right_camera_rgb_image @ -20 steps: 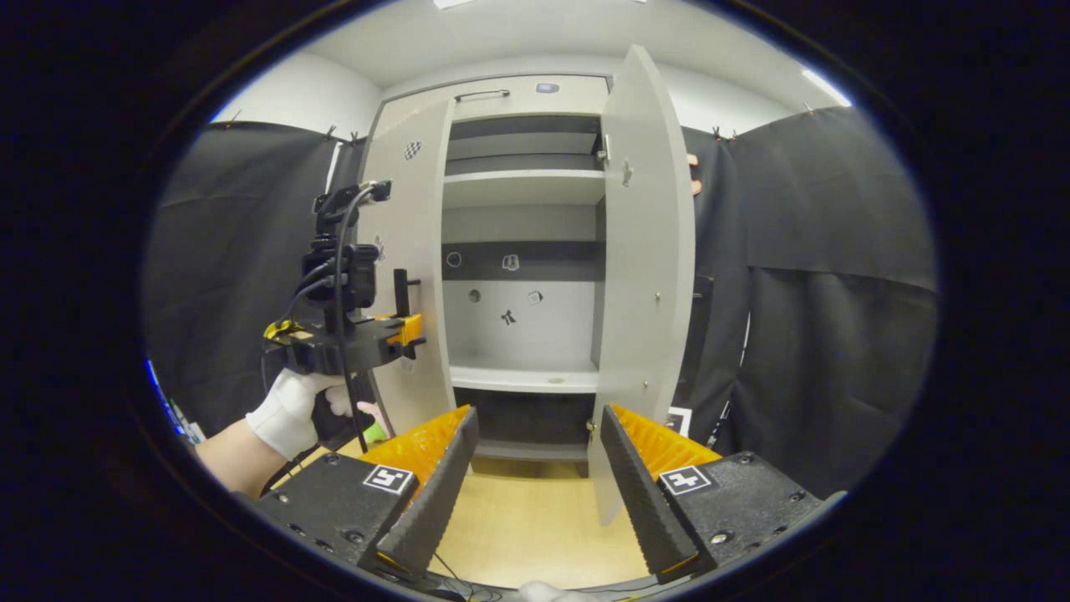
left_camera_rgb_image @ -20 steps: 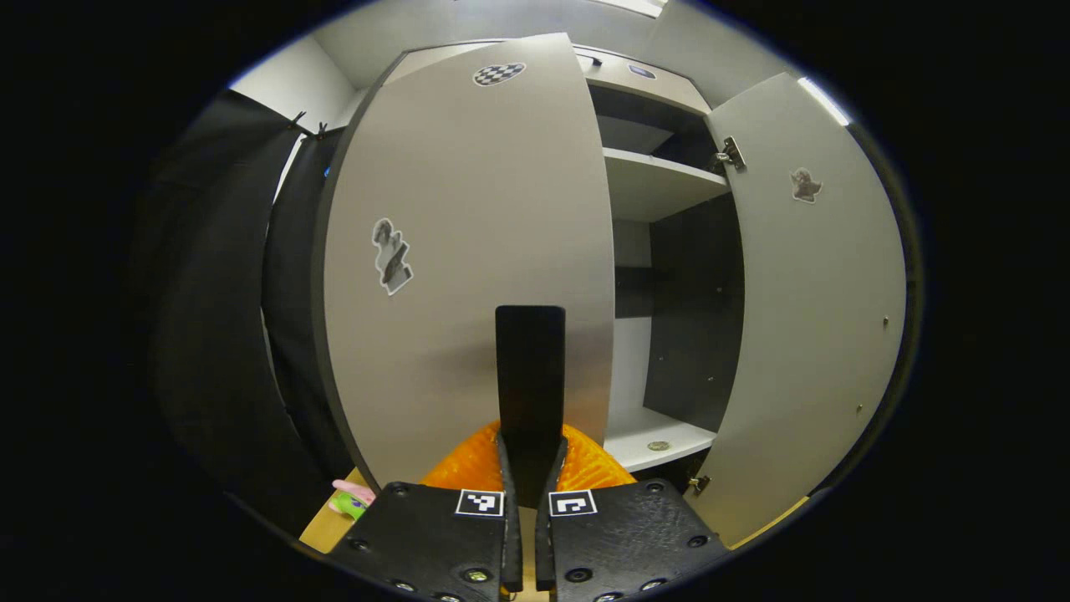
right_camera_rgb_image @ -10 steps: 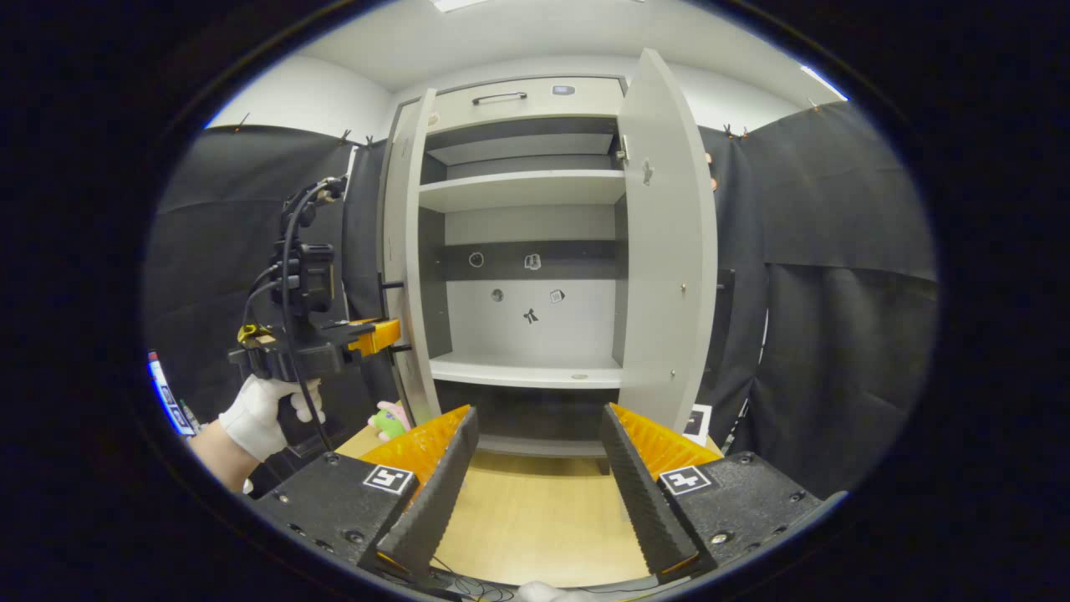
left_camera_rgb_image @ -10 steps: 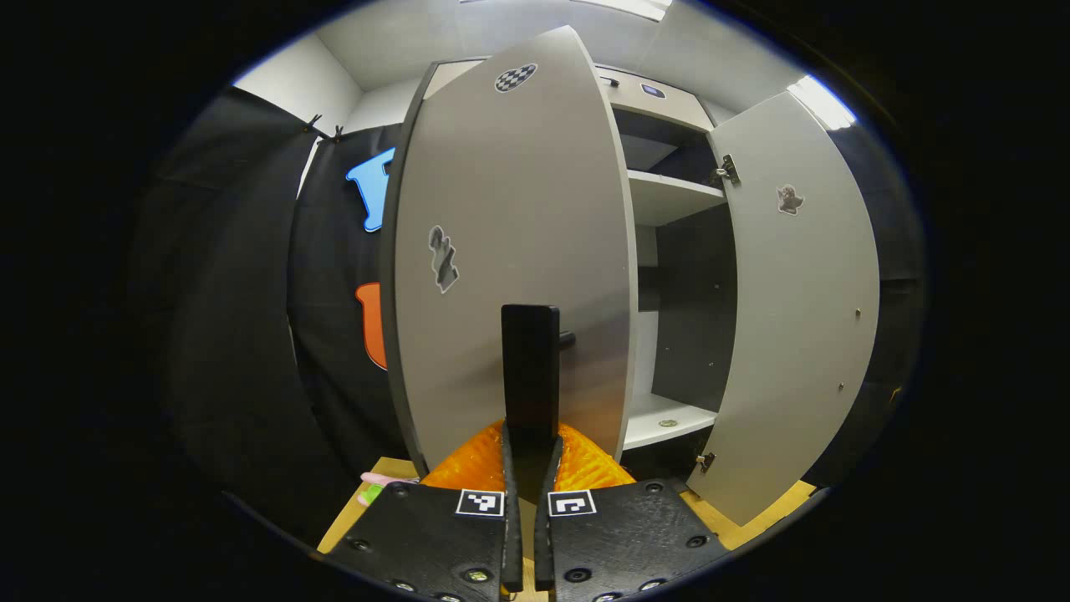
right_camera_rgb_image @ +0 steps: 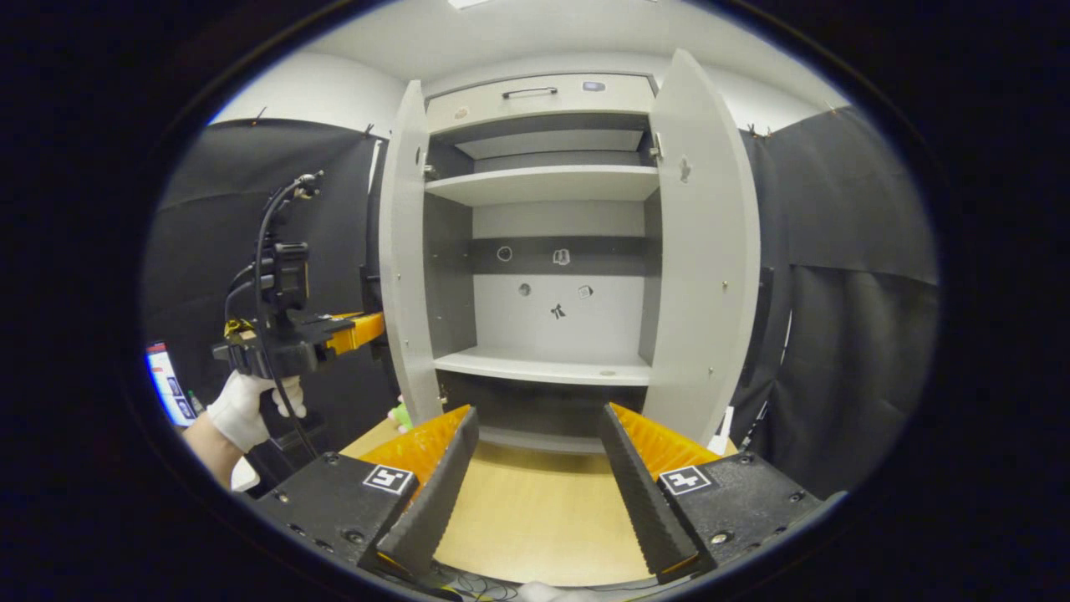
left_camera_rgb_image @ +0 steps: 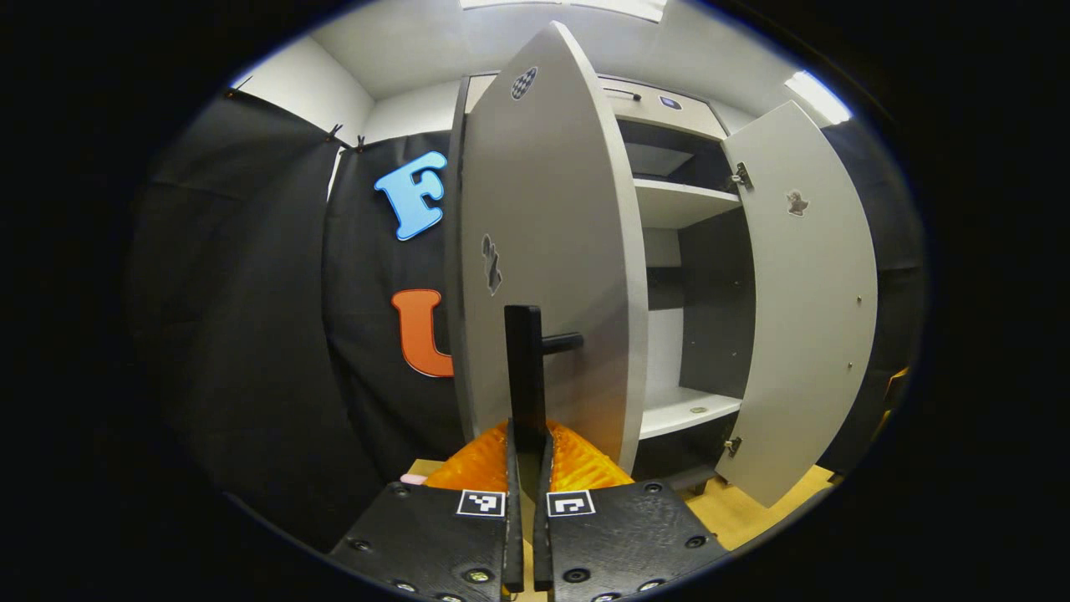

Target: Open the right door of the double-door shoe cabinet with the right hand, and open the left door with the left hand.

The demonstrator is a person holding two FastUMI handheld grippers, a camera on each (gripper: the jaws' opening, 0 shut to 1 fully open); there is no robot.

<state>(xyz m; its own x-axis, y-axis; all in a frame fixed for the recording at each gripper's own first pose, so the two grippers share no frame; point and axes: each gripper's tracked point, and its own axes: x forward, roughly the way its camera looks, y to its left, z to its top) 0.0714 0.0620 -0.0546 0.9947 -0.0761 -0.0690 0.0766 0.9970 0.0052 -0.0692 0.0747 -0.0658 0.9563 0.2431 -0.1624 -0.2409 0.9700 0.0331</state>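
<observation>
Nearest to you in the left gripper view, your left tool (left_camera_rgb_image: 527,447) is clamped on the black handle (left_camera_rgb_image: 525,376) of the left door (left_camera_rgb_image: 552,251), with both fingers pressed against the upright bar and no gap between them. In the right gripper view, your right tool (right_camera_rgb_image: 535,468) stands apart with a wide gap between its fingers, holds nothing, and hangs above the wooden floor (right_camera_rgb_image: 535,518) in front of the cabinet. Further out in that view, a gloved hand (right_camera_rgb_image: 247,405) carries the left tool (right_camera_rgb_image: 359,330) at the outer face of the left door (right_camera_rgb_image: 405,251), which stands swung well out from the cabinet body and is seen nearly edge-on. The right door (right_camera_rgb_image: 706,251) also stands swung out and free of any tool; the left gripper view shows its inner face (left_camera_rgb_image: 807,309) with the hinges along the cabinet side. Behind both doors the shoe cabinet (right_camera_rgb_image: 543,251) is exposed: an upper shelf (right_camera_rgb_image: 543,184), a lower shelf (right_camera_rgb_image: 543,368) and the back panel are in plain sight. A drawer front (right_camera_rgb_image: 535,96) with its own pull sits shut above the doors and is no part of your task. My assessment: the right door is done and released, and the left door appears open to about the same angle. What remains, as far as can be judged, is to let go of the handle and draw the left tool clear.
</observation>
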